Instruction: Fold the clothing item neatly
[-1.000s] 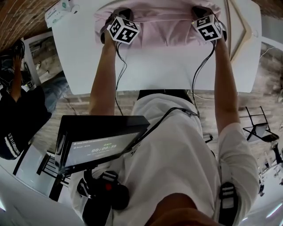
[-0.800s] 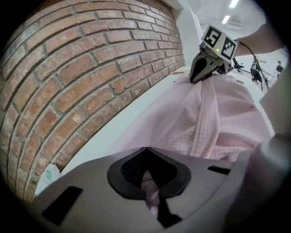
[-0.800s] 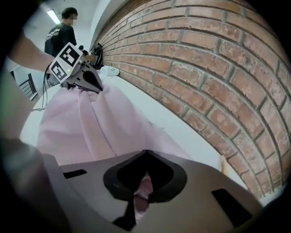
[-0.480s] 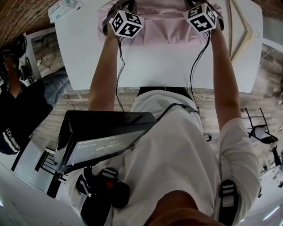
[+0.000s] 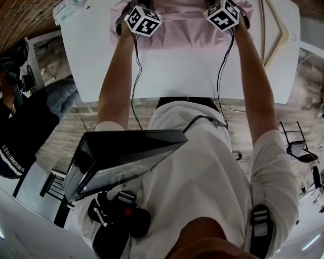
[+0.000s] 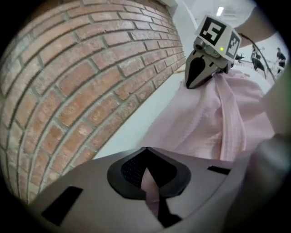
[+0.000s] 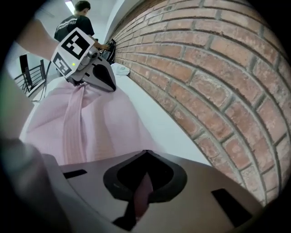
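A pale pink garment (image 5: 177, 33) lies on the white table (image 5: 172, 71) at its far side, by the brick wall. My left gripper (image 5: 136, 7) is shut on a pinch of the pink cloth (image 6: 152, 189), which shows between its jaws. My right gripper (image 5: 229, 6) is shut on another pinch of the same cloth (image 7: 142, 193). The garment (image 6: 213, 123) is stretched between them, with a doubled band (image 7: 72, 123) running to the other gripper. From each gripper I see its partner: the right gripper (image 6: 196, 78) and the left gripper (image 7: 103, 78), both clamped on the fabric edge.
A brick wall (image 7: 213, 68) rises just behind the table's far edge (image 6: 136, 123). A light wooden hanger (image 5: 277, 30) lies at the table's right end and a white box (image 5: 71, 7) at its far left. A person in black (image 5: 20, 131) stands left.
Both grippers have moved toward the far edge of the table, carrying the pink cloth with them. The right gripper has also shifted left and rolled a little.
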`<state>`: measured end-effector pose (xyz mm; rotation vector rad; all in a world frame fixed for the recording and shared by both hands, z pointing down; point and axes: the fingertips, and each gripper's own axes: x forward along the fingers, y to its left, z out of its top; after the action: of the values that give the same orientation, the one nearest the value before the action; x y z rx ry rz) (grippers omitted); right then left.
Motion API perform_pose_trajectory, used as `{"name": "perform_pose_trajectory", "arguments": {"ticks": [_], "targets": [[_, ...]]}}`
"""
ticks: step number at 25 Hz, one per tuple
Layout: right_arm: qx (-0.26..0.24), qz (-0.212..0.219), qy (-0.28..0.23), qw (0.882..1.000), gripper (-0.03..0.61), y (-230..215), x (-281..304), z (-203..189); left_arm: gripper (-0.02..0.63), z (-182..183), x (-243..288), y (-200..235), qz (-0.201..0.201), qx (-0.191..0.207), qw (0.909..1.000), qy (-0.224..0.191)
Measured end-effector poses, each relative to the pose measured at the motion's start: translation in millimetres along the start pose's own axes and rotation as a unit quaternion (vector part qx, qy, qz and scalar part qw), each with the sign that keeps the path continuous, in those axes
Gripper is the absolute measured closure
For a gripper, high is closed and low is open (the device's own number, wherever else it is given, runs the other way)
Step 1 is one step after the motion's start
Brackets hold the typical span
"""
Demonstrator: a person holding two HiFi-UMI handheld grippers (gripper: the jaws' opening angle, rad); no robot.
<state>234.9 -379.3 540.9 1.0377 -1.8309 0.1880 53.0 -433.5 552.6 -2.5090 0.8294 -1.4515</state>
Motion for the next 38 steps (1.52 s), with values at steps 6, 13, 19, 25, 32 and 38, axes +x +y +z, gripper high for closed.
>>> {"name": "perform_pose_trajectory", "arguments": {"ticks": [6, 13, 19, 25, 32, 38], "targets": [[0.03, -0.083, 0.009, 0.996, 0.575, -59.5, -48.8, -59.6, 0.612, -59.6, -31.4, 55.2, 0.057, -0.053, 0.9967, 0.025], [0.059, -0.078, 0.037, 0.995, 0.574, -65.7, -34.5, -106.1, 0.612, -104.8, -14.9, 63.2, 0.067, -0.039, 0.9945, 0.07], [0.078, -0.094, -0.011, 0.993, 0.574, -57.6, -66.7, -97.6, 0.612, -80.2, -66.1, 57.6, 0.099, -0.066, 0.9929, -0.003], [0.14, -0.094, -0.082, 0.982, 0.574, 22.4, -146.0, -104.6, 0.612, -58.8, -137.8, -43.2, 0.044, -0.042, 0.9969, -0.049], [0.173, -0.087, -0.038, 0.98, 0.574, 52.0, -130.5, -176.7, 0.612, -124.2, -109.0, -80.8, 0.032, -0.068, 0.9971, 0.011], [0.172, -0.074, -0.03, 0.982, 0.574, 41.8, -130.3, -194.4, 0.612, -121.5, -127.4, -50.1, 0.053, -0.198, 0.9782, -0.033]]}}
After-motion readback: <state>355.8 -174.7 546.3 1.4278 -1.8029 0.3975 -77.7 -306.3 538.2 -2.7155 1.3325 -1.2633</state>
